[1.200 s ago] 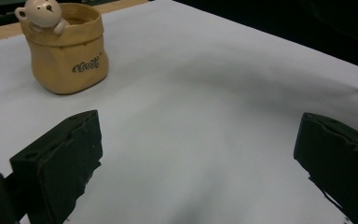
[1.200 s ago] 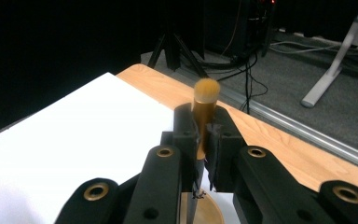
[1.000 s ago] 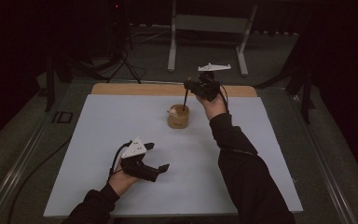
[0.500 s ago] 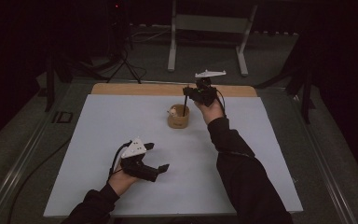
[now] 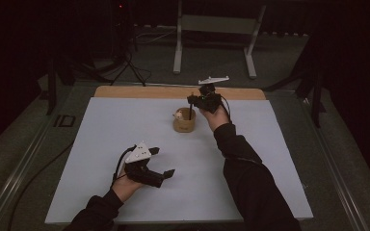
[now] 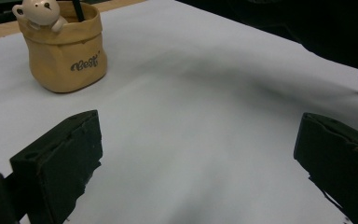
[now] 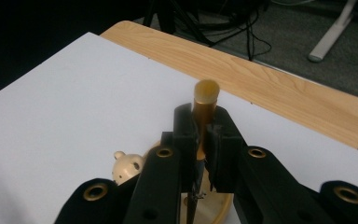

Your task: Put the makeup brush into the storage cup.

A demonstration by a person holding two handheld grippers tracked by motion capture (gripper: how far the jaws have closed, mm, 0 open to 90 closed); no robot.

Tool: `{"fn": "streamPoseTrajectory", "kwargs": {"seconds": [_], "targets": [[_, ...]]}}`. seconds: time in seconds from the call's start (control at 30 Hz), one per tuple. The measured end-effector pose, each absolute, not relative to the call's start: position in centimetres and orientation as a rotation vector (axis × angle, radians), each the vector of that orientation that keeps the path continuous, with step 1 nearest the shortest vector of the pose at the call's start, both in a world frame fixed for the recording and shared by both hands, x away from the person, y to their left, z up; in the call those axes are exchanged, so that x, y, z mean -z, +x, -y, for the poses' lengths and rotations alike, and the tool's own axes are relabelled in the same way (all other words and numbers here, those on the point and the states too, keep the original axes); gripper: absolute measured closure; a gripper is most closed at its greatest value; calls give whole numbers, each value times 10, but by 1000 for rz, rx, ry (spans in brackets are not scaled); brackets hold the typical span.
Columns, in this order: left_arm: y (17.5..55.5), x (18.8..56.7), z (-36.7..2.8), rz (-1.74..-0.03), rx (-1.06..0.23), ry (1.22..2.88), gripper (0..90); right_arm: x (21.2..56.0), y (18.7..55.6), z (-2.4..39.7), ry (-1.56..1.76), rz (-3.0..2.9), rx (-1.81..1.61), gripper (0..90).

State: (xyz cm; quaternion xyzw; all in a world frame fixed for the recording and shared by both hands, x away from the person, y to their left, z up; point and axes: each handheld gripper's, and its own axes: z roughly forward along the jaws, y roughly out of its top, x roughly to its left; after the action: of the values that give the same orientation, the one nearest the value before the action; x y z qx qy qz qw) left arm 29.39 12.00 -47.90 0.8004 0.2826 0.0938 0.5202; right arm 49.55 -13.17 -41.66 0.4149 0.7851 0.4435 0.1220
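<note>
high view: right gripper [image 5: 191, 99] lower than a second ago, now just above the tan holder [image 5: 185, 120] at mid-table near the far edge, clamped on a pen [image 5: 190, 109] whose dark lower end dips into the holder's mouth – earlier raised clear above it. left gripper [image 5: 163, 162] unmoved on the near left of the white sheet [image 5: 101, 144], jaws spread apart, holding nothing.

left gripper view: two black jaws wide apart over bare sheet; holder [image 6: 64, 49] at upper left with a small bear figure [image 6: 38, 11] on its rim and a dark shaft [image 6: 78, 10] standing inside.

right gripper view: jaws pinched shut on the pen [image 7: 204, 105] – amber cap upright above the pads, bear [image 7: 127, 167] and holder rim below.
</note>
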Motion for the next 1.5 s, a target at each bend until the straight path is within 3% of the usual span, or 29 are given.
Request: {"fn": "streamPoseTrajectory", "kwargs": {"seconds": [0.07, 0.1, 0.27, 0.33, 0.37, 0.43, 0.5, 1.5], "targets": [[294, 479, -120, -678, -230, 1919, 22, 417, 495, 131, 1201, -2294, -1284, 827], [294, 479, -120, -678, -229, 1920, 22, 417, 495, 131, 1208, -2298, -1290, 780], [294, 479, -120, -678, -229, 1919, 22, 414, 493, 133, 1249, -2265, -1315, 447], [294, 478, -120, -677, -231, 1919, 22, 412, 492, 134, 1254, -2262, -1325, 362], [294, 478, -120, -677, -231, 1919, 22, 412, 492, 134, 1254, -2262, -1325, 362], [294, 479, -120, -680, -225, 1917, 22, 410, 491, 137, 1282, -2265, -1364, 183], [294, 478, -119, -679, -228, 1920, 22, 409, 491, 138, 1278, -2286, -1375, 92], [295, 477, -115, -664, -212, 1938, 22, 407, 466, 157, 1016, -2291, -1450, 153]]}}
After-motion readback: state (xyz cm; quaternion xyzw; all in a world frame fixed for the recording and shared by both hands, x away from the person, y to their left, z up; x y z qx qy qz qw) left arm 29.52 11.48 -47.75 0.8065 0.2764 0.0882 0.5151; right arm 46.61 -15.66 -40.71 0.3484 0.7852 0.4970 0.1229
